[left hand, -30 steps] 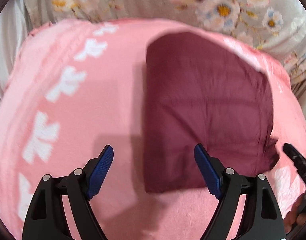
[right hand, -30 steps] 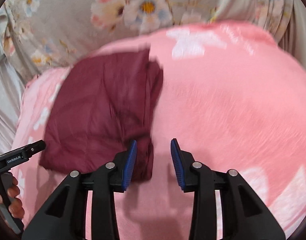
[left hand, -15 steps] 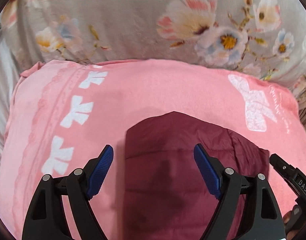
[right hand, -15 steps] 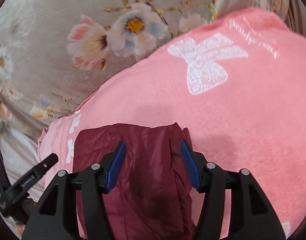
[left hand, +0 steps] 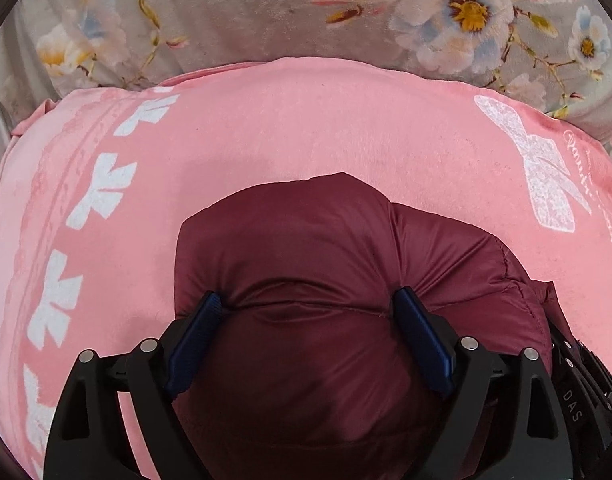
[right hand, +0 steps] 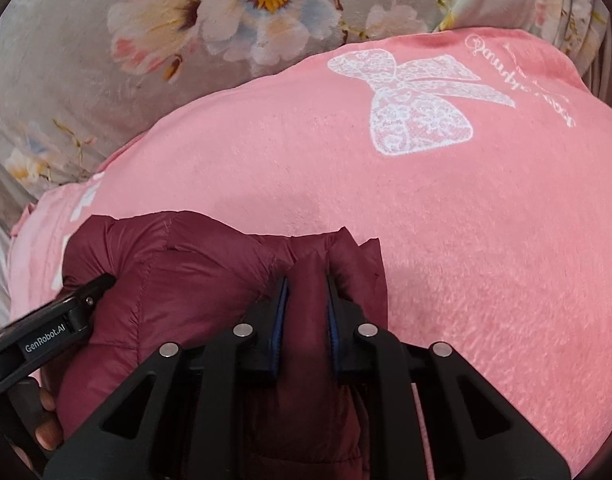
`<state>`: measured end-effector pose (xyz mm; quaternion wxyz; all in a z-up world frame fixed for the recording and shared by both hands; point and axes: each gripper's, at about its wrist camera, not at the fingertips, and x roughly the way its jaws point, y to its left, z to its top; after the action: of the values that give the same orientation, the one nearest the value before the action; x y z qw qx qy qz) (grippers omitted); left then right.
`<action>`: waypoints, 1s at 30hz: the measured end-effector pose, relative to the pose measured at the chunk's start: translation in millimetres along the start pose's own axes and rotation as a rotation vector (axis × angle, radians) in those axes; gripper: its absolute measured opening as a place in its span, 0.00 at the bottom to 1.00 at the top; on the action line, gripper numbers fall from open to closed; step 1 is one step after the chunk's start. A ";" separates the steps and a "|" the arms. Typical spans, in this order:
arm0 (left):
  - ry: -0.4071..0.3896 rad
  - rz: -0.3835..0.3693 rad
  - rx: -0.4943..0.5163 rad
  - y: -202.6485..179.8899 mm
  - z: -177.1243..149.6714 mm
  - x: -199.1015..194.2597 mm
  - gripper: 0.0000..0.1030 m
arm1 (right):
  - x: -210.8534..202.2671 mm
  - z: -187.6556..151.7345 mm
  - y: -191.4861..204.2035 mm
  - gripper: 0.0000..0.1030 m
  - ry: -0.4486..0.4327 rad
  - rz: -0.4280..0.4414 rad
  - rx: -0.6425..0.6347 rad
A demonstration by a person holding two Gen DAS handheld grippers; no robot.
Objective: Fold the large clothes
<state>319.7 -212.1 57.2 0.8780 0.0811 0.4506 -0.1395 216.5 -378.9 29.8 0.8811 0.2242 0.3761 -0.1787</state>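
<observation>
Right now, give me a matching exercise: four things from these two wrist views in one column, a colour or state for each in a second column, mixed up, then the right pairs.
Things:
1. left gripper
2. right gripper
3. blanket
4. floral cover

States:
A. grey with flowers
B. pinched shut on a narrow fold of the maroon jacket
C. pink with white bows
D. jaws wide, straddling the jacket's puffy bulk

Pairs: 1-D, 2-B, 3-C, 4-A
</observation>
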 end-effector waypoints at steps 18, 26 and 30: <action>-0.075 0.053 -0.012 -6.3 -12.0 20.8 0.93 | 12.6 -3.8 12.1 0.14 -0.019 -0.066 -0.084; -0.076 0.058 -0.011 -7.1 -11.6 22.4 0.94 | 12.9 -3.9 12.3 0.14 -0.020 -0.068 -0.087; -0.078 0.063 -0.008 -6.7 -11.5 24.0 0.94 | 13.1 -4.0 12.0 0.14 -0.020 -0.068 -0.087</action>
<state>322.1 -219.5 31.0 0.8992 0.0862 0.4139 -0.1128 228.5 -368.7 20.8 0.8871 0.1710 0.3820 -0.1945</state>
